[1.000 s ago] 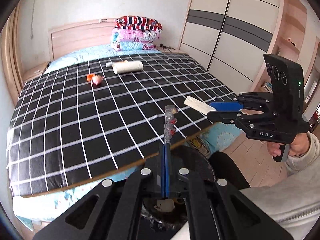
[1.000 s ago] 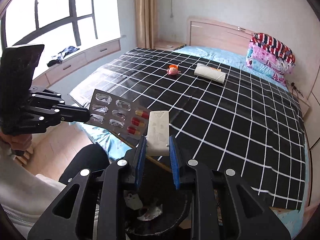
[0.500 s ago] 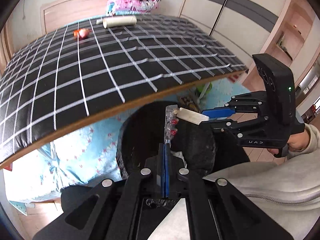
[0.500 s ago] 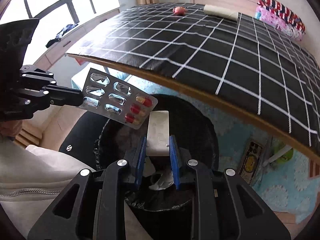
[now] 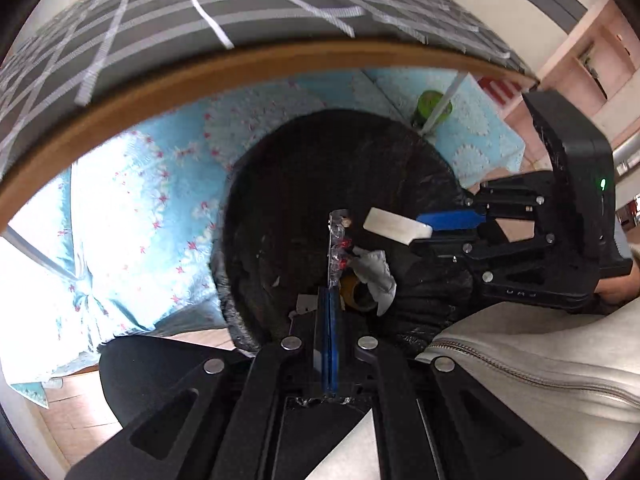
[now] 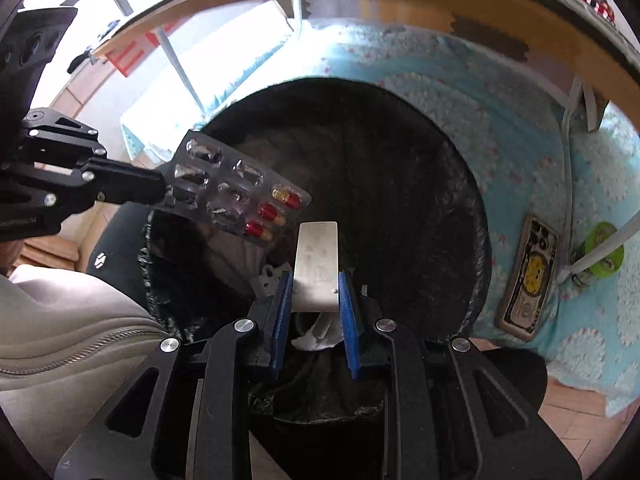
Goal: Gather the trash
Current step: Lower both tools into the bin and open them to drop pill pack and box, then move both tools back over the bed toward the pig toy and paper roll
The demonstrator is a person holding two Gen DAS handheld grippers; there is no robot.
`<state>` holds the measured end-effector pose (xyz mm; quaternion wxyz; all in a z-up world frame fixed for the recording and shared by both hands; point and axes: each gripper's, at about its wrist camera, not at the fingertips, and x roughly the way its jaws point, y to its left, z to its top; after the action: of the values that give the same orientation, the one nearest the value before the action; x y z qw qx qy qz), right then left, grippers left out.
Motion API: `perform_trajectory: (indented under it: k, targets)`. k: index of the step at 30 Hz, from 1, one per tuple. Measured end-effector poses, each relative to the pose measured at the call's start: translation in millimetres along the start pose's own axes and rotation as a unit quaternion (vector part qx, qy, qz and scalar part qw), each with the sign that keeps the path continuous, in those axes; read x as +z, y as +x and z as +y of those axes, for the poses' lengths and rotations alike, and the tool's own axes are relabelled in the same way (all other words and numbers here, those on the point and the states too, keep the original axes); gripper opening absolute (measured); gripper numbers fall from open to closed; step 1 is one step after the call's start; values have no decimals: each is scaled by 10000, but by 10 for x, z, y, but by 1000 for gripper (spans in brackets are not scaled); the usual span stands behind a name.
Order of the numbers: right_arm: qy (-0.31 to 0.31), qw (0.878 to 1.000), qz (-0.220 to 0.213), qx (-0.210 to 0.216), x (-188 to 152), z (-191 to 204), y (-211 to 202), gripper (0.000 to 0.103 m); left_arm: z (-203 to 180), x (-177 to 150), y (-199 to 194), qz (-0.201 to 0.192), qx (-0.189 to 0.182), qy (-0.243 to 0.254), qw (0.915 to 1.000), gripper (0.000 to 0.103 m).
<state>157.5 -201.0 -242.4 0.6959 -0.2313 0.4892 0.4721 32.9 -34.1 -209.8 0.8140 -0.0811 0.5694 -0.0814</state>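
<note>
My left gripper is shut on a silver pill blister pack, seen edge-on here and flat in the right wrist view, with red-yellow capsules left in it. My right gripper is shut on a flat white box, which also shows in the left wrist view. Both are held over the open mouth of a black-lined trash bin. Crumpled paper and a tape roll lie inside the bin.
The bed's wooden edge with the black checked cover arches above the bin. A blue floral sheet hangs behind it. A green cup and a printed box sit on the floor to the right. My grey sleeve is nearby.
Both grippers tilted down and moved closer over the bin, still holding the blister pack and white box. The bed top has slid out of view upward.
</note>
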Motion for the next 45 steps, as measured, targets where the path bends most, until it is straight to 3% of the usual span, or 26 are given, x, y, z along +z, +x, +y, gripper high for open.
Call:
perform_trajectory:
  k: [17,19,23,26,27,29,30,31,39,45]
  targets:
    - [287,9989,334,141,66,-132,157,24,-83,46,283,316,114,140,9993,0]
    - [286,9990,324,128,70,-137,151,24,-77,53,282,340,-3,127,9993,0]
    - [332,9990,280,92,85,-152,114,32,-66,68,265,342,98,75,9993,1]
    - [342,9991,225,103,100,-153,71,32,-38,79,239,299,-41,-65,9995,2]
    - [330,9992,207,97,106,-149,55,32,-39,82,223,275,17,-60,9996,7]
    - [316,9993,178,94,126,-150,23,32,-57,85,158,142,125,-40,9998,33]
    - [313,9993,159,89,136,-149,7,32,-67,86,120,55,138,-31,9999,55]
    - [314,9994,128,79,149,-151,-21,32,-82,88,56,-87,158,-3,9998,59]
    - [403,9981,-372,263,286,-175,-389,32,-194,148,-337,-527,191,320,9979,59]
    - [226,9963,-806,168,427,-140,-746,32,-246,256,-705,-993,237,486,9936,59]
